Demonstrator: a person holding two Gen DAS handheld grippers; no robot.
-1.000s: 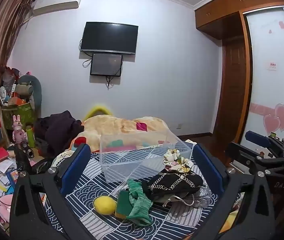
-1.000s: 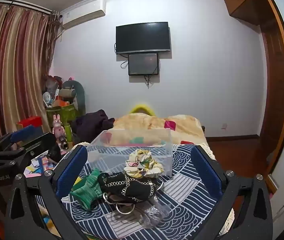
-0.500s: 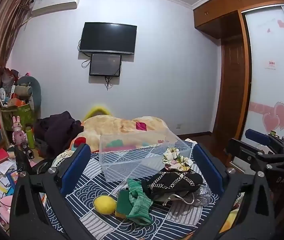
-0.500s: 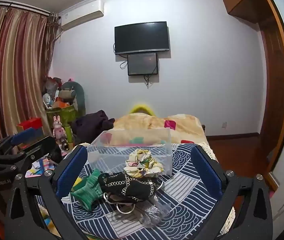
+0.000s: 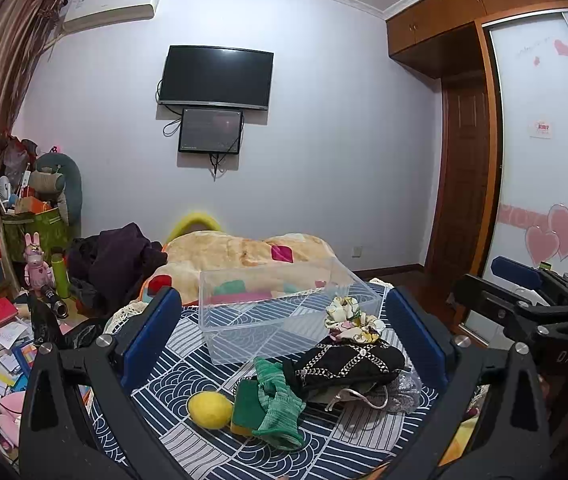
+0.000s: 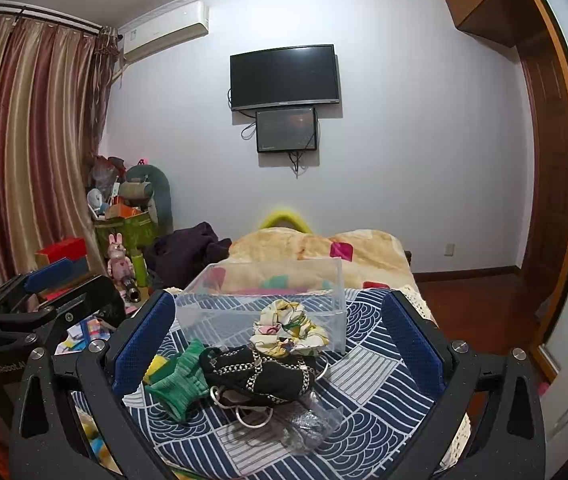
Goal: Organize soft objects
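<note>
A clear plastic bin (image 5: 276, 312) (image 6: 268, 296) stands empty on a blue-and-white patterned cloth (image 5: 188, 384) (image 6: 367, 392). In front of it lie a floral scrunchie (image 5: 349, 318) (image 6: 287, 328), a black patterned cloth (image 5: 343, 364) (image 6: 260, 376), a green knitted cloth (image 5: 280, 404) (image 6: 180, 380), a yellow ball (image 5: 209, 410) and a green-yellow sponge (image 5: 244, 404). My left gripper (image 5: 284, 340) is open and empty, above the pile. My right gripper (image 6: 280, 340) is open and empty, framing the pile too.
A crumpled clear bag (image 6: 307, 424) and white rings (image 6: 252, 412) lie under the black cloth. Behind the bin is a bed with an orange blanket (image 5: 244, 252). Clutter and books (image 5: 0, 344) cover the floor at left. A wardrobe (image 5: 539, 160) stands at right.
Both views have shifted very slightly; the objects on the cloth have not moved and both grippers stay open.
</note>
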